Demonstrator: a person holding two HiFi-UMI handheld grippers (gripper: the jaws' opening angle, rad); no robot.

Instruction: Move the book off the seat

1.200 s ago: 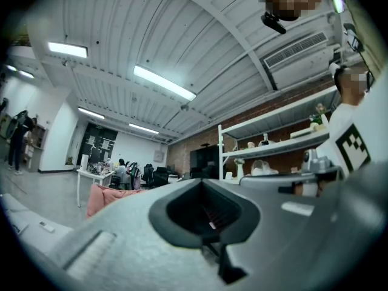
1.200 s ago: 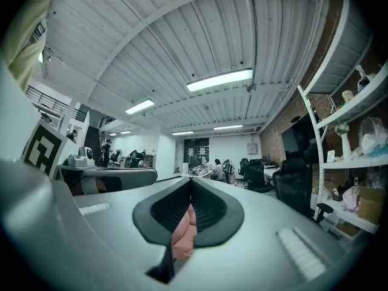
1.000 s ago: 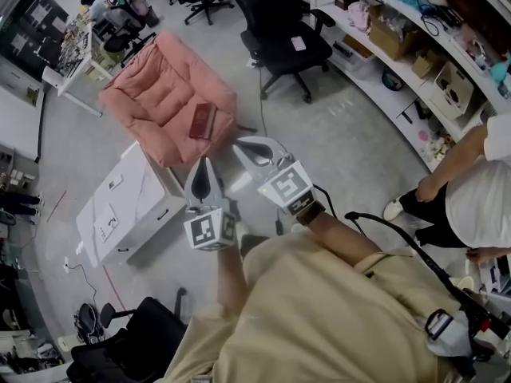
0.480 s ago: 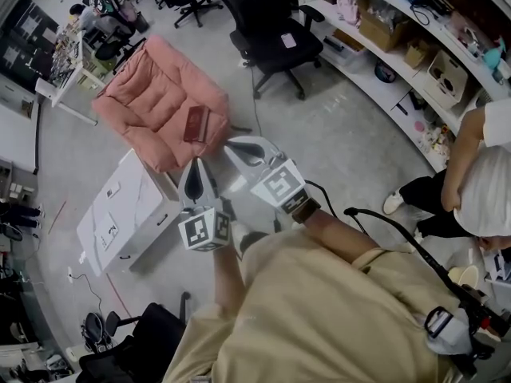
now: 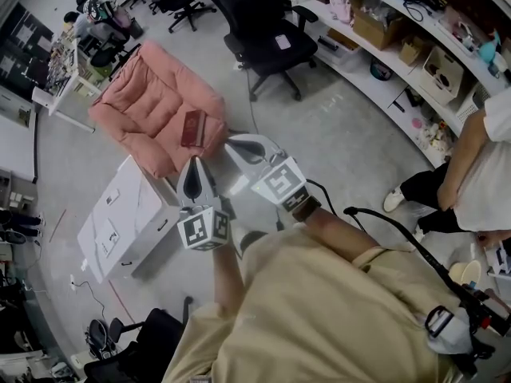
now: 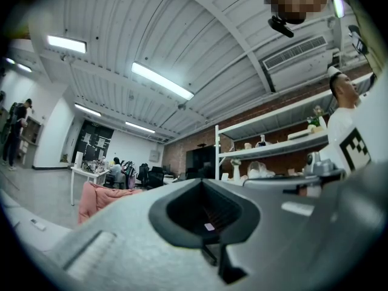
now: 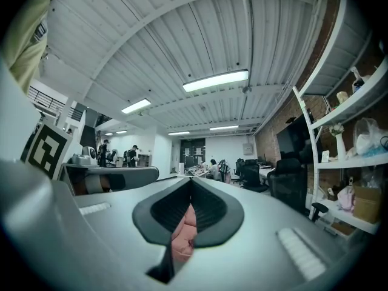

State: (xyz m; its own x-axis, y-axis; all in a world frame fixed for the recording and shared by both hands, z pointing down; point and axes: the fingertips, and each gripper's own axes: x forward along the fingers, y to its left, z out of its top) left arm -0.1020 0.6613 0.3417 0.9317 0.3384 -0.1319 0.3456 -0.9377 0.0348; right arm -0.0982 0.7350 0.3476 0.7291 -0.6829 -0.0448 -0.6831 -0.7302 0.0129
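While both grippers are held just short of the pink seat (image 5: 156, 102), the head view shows the dark red book (image 5: 192, 128) lying flat on its cushion, close to the seat's near edge. The left gripper (image 5: 195, 164) and the right gripper (image 5: 233, 144) point at that edge side by side, and neither touches the book. A white cabinet (image 5: 120, 214) stands just beside the seat's near corner, under the left gripper. Bare grey floor (image 5: 335, 134) lies open to the right of the seat. A black office chair (image 5: 267, 42) stands beyond the seat, and a person in white (image 5: 479, 174) is well apart from it at the right edge.

From the left gripper view, its jaws are pressed together with nothing between them, and the seat shows low at the left past them.

From the right gripper view, its jaws also meet and are empty. The seat's pink shows through the thin slit below their tips.
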